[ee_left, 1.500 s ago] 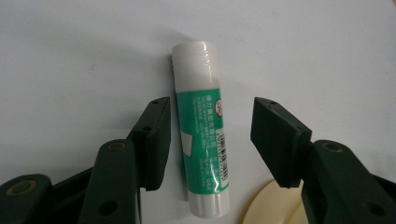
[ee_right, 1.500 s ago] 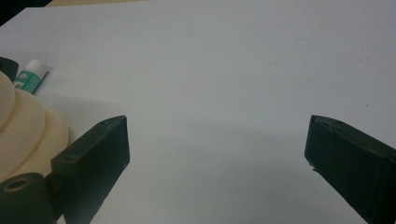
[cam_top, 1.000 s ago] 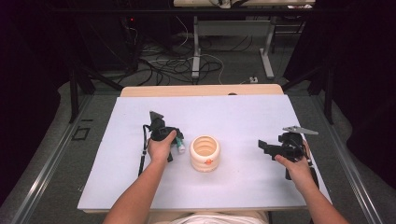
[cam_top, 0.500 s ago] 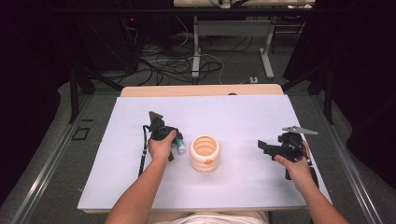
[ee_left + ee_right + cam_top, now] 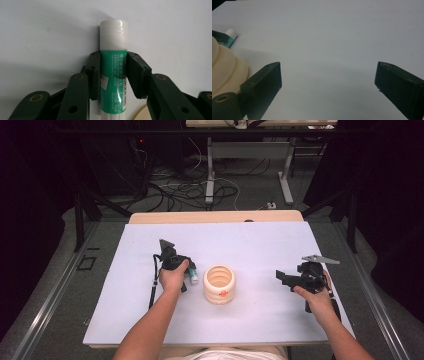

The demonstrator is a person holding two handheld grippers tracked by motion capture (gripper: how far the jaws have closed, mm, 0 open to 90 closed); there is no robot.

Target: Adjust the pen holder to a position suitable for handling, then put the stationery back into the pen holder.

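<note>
A glue stick [image 5: 113, 62] with a green label and a white cap lies on the white table top [image 5: 260, 245]. My left gripper [image 5: 113, 53] is shut on its labelled body, one pad pressed to each side. From above, the left hand covers most of that gripper [image 5: 187, 274], and the stick's white end [image 5: 193, 277] pokes out just left of a cream ribbed cup [image 5: 219, 284]. My right gripper [image 5: 281, 277] hovers at the table's right side, pointing toward the cup. Its jaws [image 5: 328, 66] stand wide open with only bare table between them.
The cup [image 5: 222, 67] and the glue stick's cap [image 5: 231, 33] sit at the left edge of the right gripper view. Beyond the table's far edge are a wooden strip [image 5: 215, 216], cables on the floor [image 5: 185, 190] and desk legs [image 5: 210, 170].
</note>
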